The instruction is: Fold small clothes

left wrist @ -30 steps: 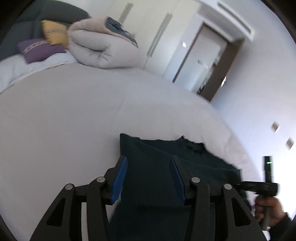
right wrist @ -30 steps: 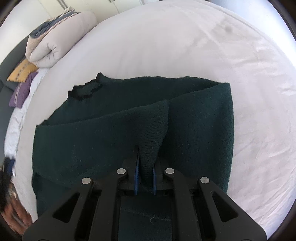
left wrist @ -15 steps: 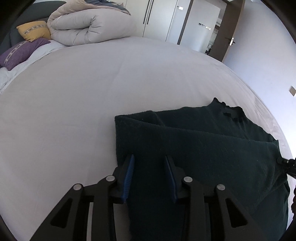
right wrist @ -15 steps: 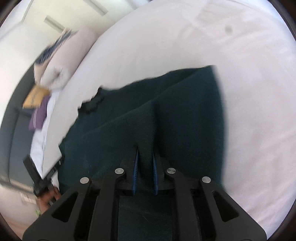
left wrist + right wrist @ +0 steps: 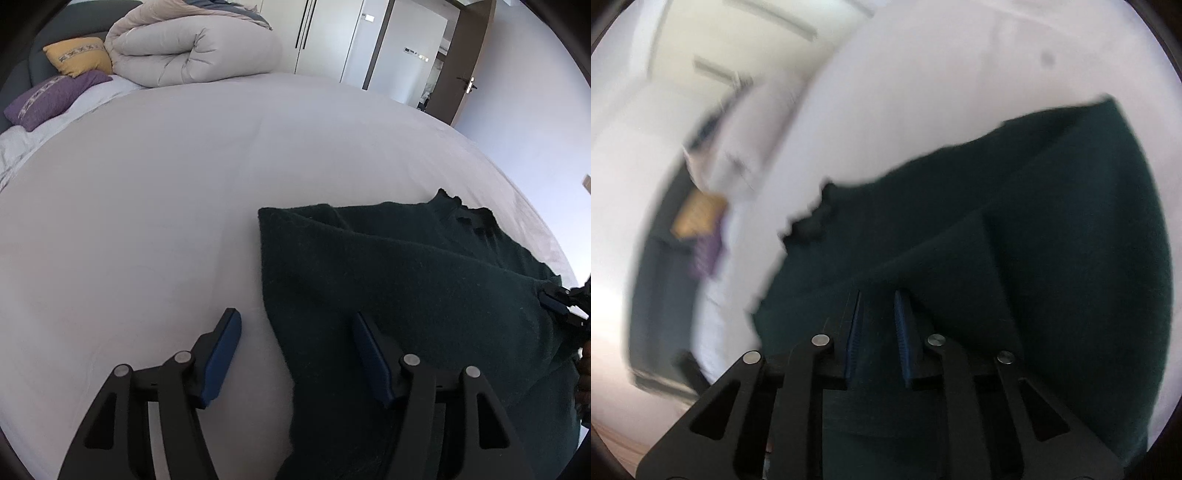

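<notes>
white bed sheet (image 5: pixel 155 206) stretches out ahead of you, smooth and mostly bare, with the dark green sweater (image 5: pixel 406 295) lying on it toward your right in the left wrist view. you have the garment partly folded already: one flap lies over the body and makes a slanting crease across it, and the scalloped collar (image 5: pixel 465 218) still shows at the far edge. it is not yet a compact bundle, so by the look of it more folding and some squaring up remain.

your left gripper (image 5: pixel 295 354) has its fingers (image 5: pixel 221 354) opening; they straddle the sweater's near left edge, one over bare sheet and one over the knit, pressing on nothing. your right gripper (image 5: pixel 879 332) holds its fingers close together with a fold of the sweater pinched between them, though that view is blurred. in the left wrist view the same gripper shows at the far right edge, at the sweater's right side, with part of your hand (image 5: pixel 583 373) behind it.

nothing lies on the sheet near the sweater to block a fold. a rolled duvet (image 5: pixel 192 51), a yellow pillow (image 5: pixel 79 55) and a purple pillow (image 5: pixel 51 99) sit well apart at the head of the bed. behind them stand white wardrobe doors (image 5: pixel 332 40) and a brown door (image 5: pixel 461 74) left ajar.
</notes>
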